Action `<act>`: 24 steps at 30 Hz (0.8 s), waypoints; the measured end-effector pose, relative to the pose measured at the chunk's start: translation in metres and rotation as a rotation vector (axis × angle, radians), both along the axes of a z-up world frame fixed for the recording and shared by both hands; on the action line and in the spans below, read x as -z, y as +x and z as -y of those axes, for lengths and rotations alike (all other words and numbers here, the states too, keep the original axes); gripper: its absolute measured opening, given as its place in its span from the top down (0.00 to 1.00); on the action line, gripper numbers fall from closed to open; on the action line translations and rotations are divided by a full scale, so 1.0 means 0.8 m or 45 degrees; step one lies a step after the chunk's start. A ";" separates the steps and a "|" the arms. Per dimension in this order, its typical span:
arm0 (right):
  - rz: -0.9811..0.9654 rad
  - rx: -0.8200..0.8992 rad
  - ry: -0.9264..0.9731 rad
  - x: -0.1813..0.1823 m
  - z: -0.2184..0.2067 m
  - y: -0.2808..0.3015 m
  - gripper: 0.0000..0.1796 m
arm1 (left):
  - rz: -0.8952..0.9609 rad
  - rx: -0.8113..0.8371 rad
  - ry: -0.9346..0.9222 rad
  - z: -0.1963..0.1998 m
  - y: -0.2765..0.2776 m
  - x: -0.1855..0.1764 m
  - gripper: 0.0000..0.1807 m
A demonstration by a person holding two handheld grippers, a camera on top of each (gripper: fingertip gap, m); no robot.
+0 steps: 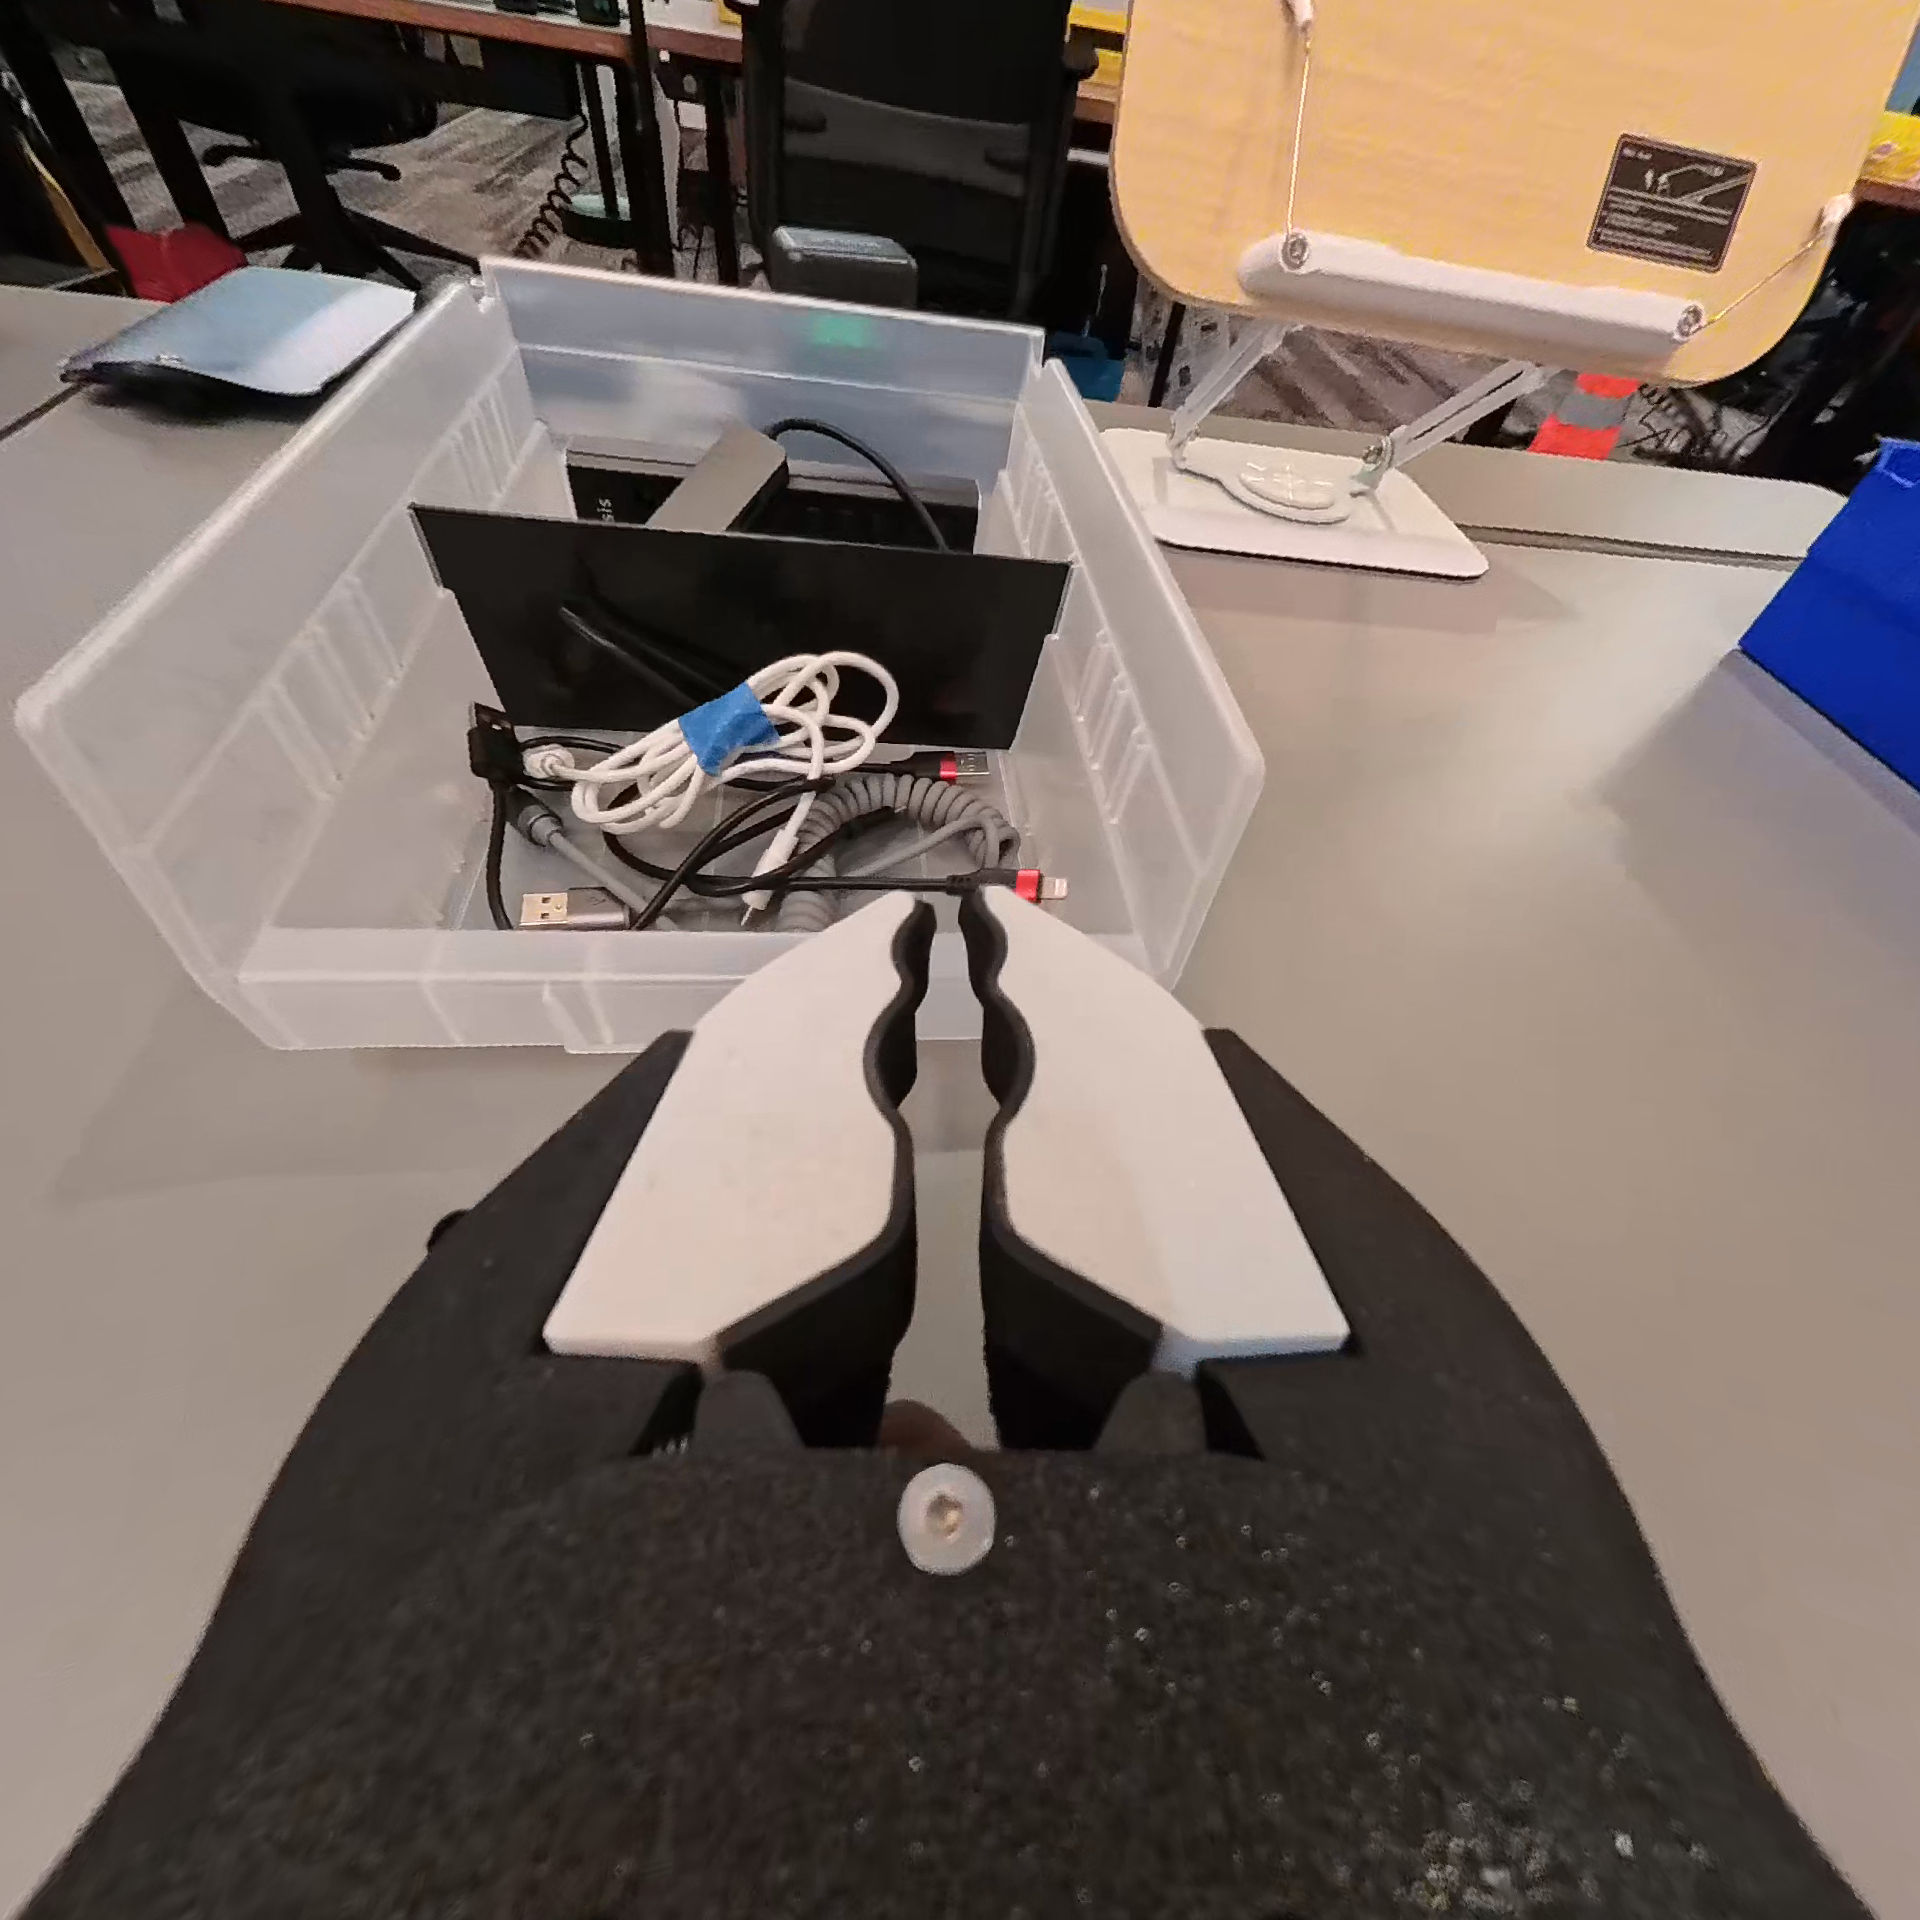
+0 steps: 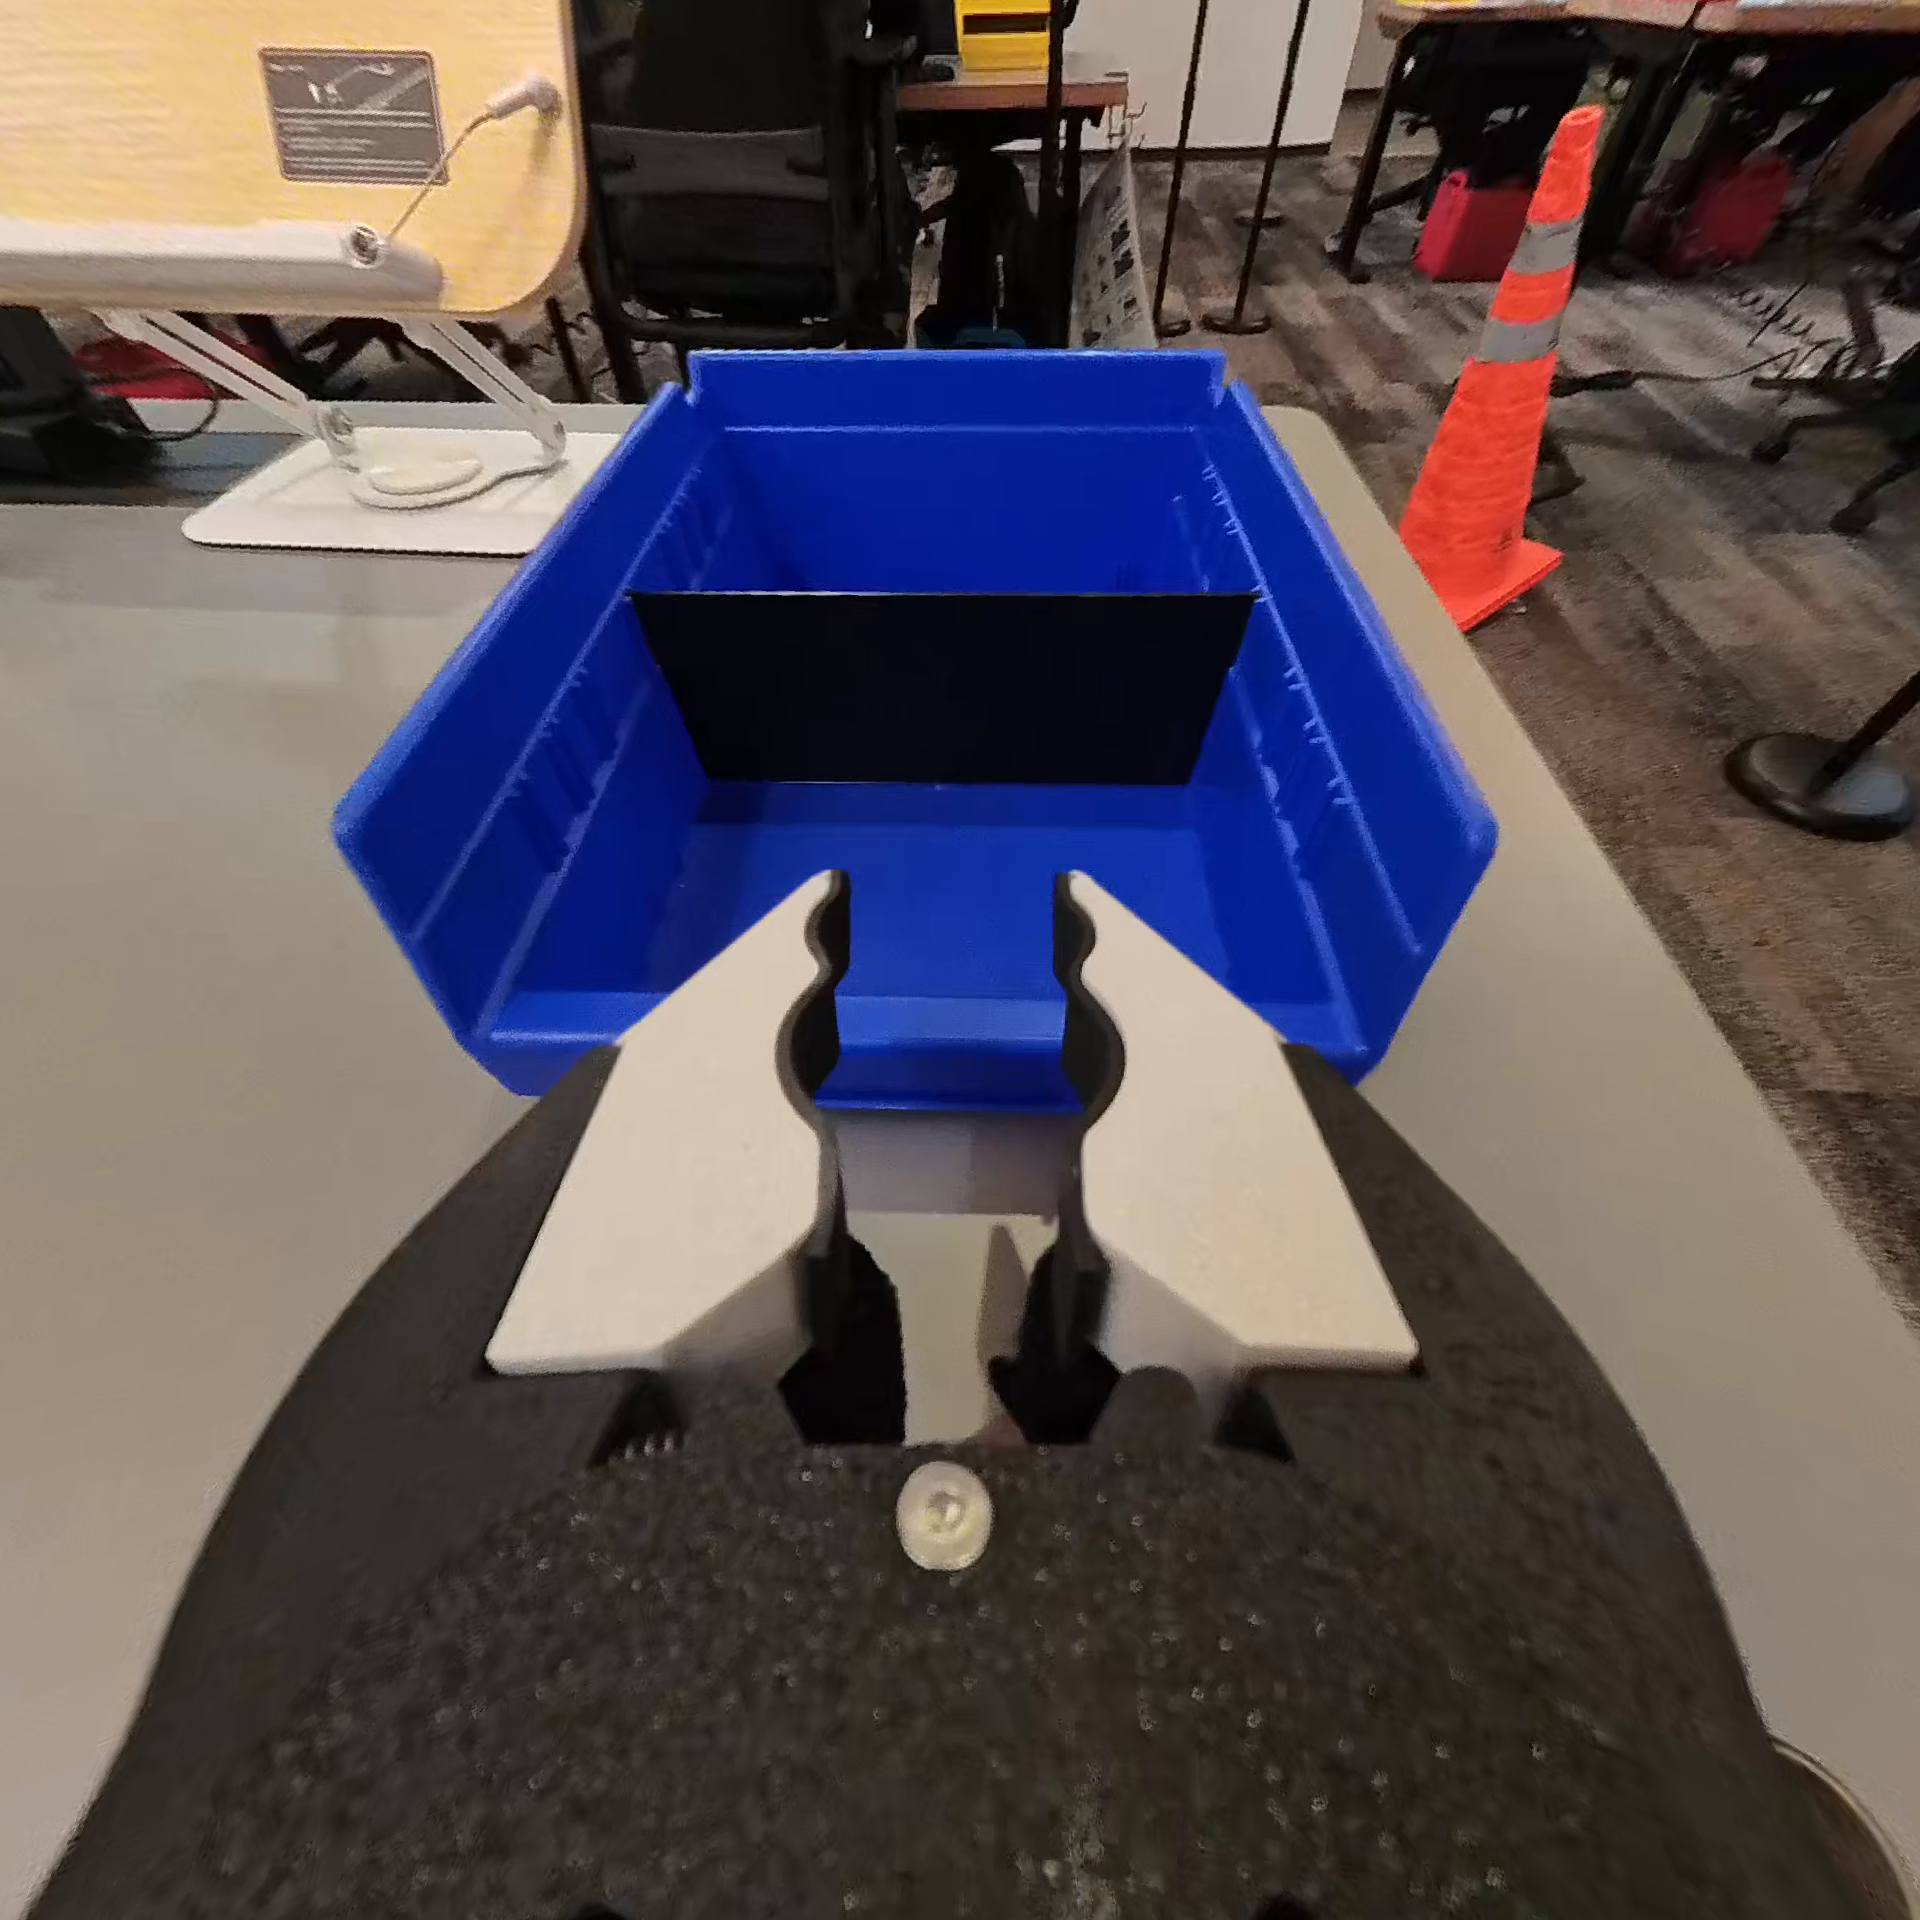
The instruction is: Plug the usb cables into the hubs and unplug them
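- The cables [image 1: 748, 821] lie tangled in the clear bin's [image 1: 260, 748] near compartment: one white coil bound with blue tape [image 1: 727, 727], one grey spiral lead, black leads with red-collared plugs.
- A grey hub [image 1: 717, 488] sits behind the black divider [image 1: 727, 634].
- The blue bin [image 2: 540, 748] on the desk [image 2: 208, 935] holds only one divider.
- Left tongs [image 1: 940, 920] nearly closed, empty; right tongs [image 2: 951, 894] released, empty.
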State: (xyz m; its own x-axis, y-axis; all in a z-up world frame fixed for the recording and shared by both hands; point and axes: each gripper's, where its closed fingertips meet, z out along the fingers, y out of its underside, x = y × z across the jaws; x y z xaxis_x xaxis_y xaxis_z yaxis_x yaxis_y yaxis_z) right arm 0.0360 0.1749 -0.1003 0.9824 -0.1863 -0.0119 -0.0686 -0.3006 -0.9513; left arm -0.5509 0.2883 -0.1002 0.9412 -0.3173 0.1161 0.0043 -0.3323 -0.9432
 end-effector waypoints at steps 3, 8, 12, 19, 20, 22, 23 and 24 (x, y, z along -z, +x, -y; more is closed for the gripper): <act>0.115 0.066 0.007 -0.004 0.004 0.008 0.75 | -0.051 0.009 0.003 0.005 0.003 0.000 0.98; 0.185 0.020 0.125 -0.021 -0.003 -0.015 0.73 | -0.073 0.044 -0.004 0.011 0.010 0.001 0.98; 0.126 -0.105 0.167 -0.030 -0.005 -0.053 0.73 | -0.111 0.035 -0.017 0.011 0.009 0.007 0.97; 0.167 -0.511 0.140 -0.030 0.005 -0.185 0.79 | -0.079 0.056 -0.080 0.007 0.015 0.021 0.96; 0.189 -0.570 0.133 -0.025 0.005 -0.207 0.80 | -0.090 0.052 -0.098 0.007 0.015 0.026 0.95; 0.225 -0.675 0.111 -0.008 0.004 -0.247 0.82 | -0.106 0.038 -0.128 0.004 0.013 0.035 0.94; 0.242 -0.720 0.093 0.001 0.004 -0.262 0.84 | -0.098 0.033 -0.145 0.003 0.013 0.038 0.92; 0.266 -0.762 0.077 0.009 0.004 -0.274 0.85 | -0.081 0.029 -0.154 0.001 0.013 0.039 0.91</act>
